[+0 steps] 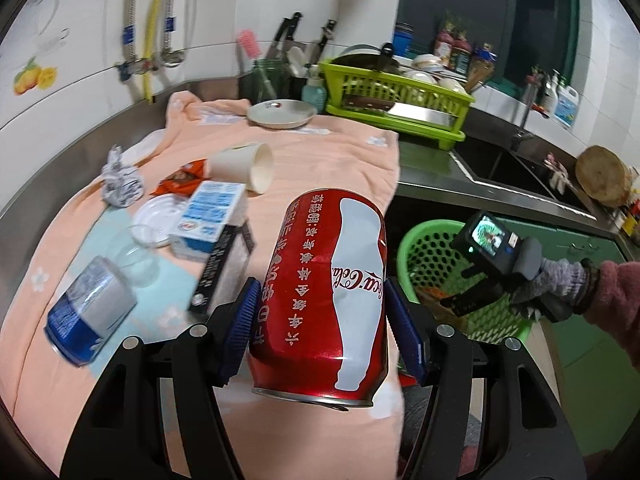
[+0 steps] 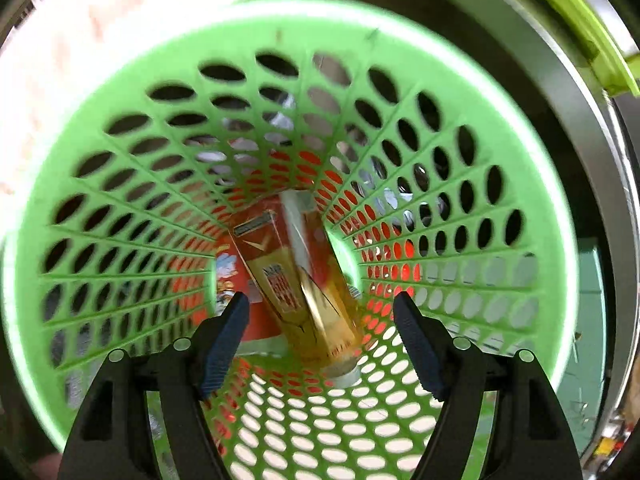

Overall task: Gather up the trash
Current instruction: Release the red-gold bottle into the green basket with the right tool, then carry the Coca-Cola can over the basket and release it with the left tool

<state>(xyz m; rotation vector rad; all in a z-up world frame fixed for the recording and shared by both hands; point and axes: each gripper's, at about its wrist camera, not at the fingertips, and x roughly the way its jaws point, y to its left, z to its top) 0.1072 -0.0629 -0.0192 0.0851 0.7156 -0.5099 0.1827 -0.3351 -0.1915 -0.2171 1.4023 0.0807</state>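
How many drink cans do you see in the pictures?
2: the red can between the left gripper's fingers, the blue can lying on the cloth. Others may be hidden.

Your left gripper (image 1: 320, 308) holds the soda can (image 1: 328, 296) between its jaws, above the near edge of the towel (image 1: 320, 160) spread on the counter (image 1: 432, 176). Left of the can lie a carton (image 1: 208, 220), a lid (image 1: 154, 220), a tipped cup (image 1: 244, 168) and another can (image 1: 90, 312). A dish rack (image 1: 396, 96) stands behind. The basket (image 1: 440, 264) sits to the right, below the counter edge; your right gripper (image 2: 320, 320) points down into it, over a box (image 2: 296, 280) inside.
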